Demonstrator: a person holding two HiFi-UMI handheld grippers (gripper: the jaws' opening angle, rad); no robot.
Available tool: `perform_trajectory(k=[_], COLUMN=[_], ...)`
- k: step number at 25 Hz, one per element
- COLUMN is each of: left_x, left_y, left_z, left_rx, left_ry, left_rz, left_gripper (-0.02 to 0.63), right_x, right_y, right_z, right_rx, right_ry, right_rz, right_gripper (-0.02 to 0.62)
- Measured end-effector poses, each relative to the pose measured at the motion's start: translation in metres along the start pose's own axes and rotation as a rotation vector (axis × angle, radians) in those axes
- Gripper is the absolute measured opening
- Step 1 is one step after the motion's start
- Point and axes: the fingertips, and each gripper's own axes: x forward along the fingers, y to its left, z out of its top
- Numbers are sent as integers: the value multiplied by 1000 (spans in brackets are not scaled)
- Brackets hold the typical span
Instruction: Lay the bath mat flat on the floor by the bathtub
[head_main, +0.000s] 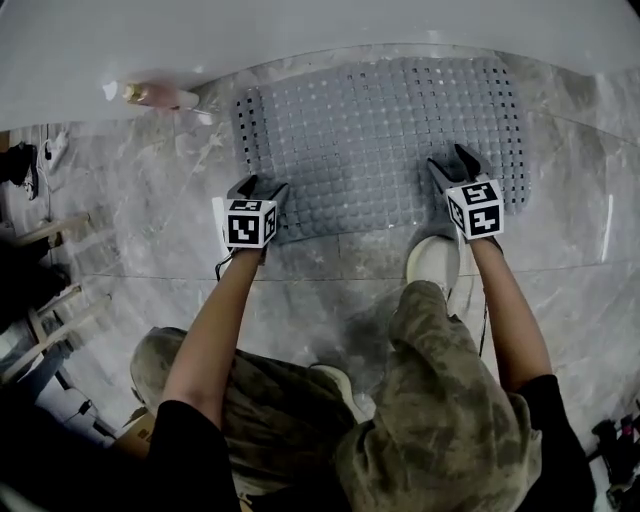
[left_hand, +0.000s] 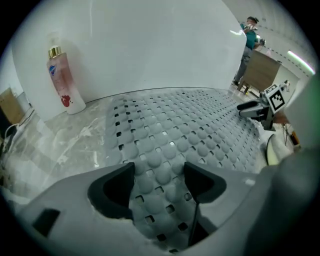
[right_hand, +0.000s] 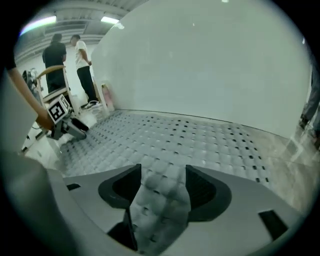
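Note:
The grey perforated bath mat (head_main: 375, 140) lies spread on the marble floor against the white bathtub (head_main: 300, 30). My left gripper (head_main: 258, 185) is at the mat's near-left corner. In the left gripper view its jaws (left_hand: 159, 180) stand apart over the flat mat (left_hand: 190, 125), with no pad pressing on it. My right gripper (head_main: 455, 160) is at the near-right edge. Its jaws (right_hand: 162, 182) are also apart, with the blurred mat edge (right_hand: 165, 200) showing in the gap. Each gripper shows in the other's view: the right gripper (left_hand: 260, 107) and the left gripper (right_hand: 67, 125).
A pink bottle (head_main: 160, 95) with a gold cap (left_hand: 62, 80) stands on the floor by the tub, left of the mat. The person's white shoe (head_main: 432, 262) is just behind the mat's near edge. Clutter lines the far left (head_main: 40, 290). People (right_hand: 65, 55) stand in the background.

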Motion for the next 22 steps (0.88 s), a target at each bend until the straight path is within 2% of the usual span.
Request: perform_trajectory(k=[3,11,13,15,19,20,22], left_x=[0,6,9,13,23,24,27], left_y=[1,6,10,19,38,40,42], left_z=[1,9,18,40,68,70,71], left_rx=[-3,13,-2,-80,-340,-372,-386], left_ry=[-10,4,-17,-76,-119,-126,-124], left_rz=[-5,-20,-13,0,-4,-1,14], left_gripper=[321,324,322,322,322,322,324], right_x=[-1,11,21,26,28,28,29], right_y=[-27,-32,-39,-45,-44,-43,-44], right_z=[-15,-5,2,7,6,6,6], right_rx=[26,52,56,69,88,91,87], right_ry=[-2,-43,-35,-30,-30,-31,-30], right_rz=[-35,-49,-44,-39,-42,-48,-52], right_gripper=[280,279,285,285,285,285,288])
